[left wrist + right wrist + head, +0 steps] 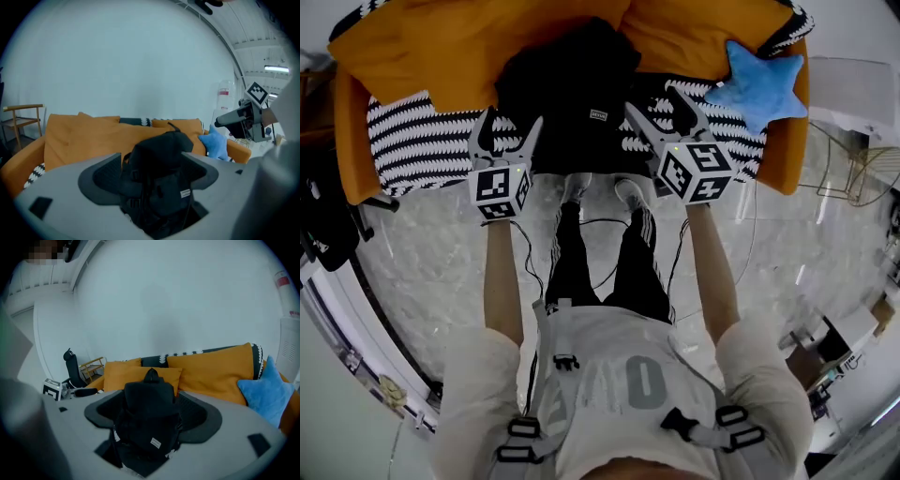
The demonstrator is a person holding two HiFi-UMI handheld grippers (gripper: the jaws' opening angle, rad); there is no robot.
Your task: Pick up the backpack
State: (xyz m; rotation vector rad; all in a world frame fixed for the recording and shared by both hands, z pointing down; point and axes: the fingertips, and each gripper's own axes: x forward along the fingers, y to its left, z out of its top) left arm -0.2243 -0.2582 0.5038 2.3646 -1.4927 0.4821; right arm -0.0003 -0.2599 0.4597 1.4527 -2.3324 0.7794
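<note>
Black fabric backpack (572, 89) stands upright on the seat of an orange sofa (354, 150), its back leaning against two orange cushions (478, 37) and its base on a black-and-white striped throw (412, 131). A small pale label shows on its front pocket. A blue star-shaped pillow (757, 80) lies at the sofa's right end, well apart from the backpack.

Left tool (514, 118) is held in front of the backpack's lower left side with its jaws spread wide. Right tool (652, 100) is held at the backpack's lower right side, over the striped throw, its jaws likewise spread wide. Each gripper view frames the backpack between the parted jaws. It appears to stand just beyond the fingertips rather than gripped, though contact at the tips cannot be settled from the head view. Neither tool holds anything.

Marker cubes (502, 187) sit behind the jaws of each tool. The person stands on a pale marble-patterned floor (441, 262), forearms extended, toes near the sofa's front edge.
</note>
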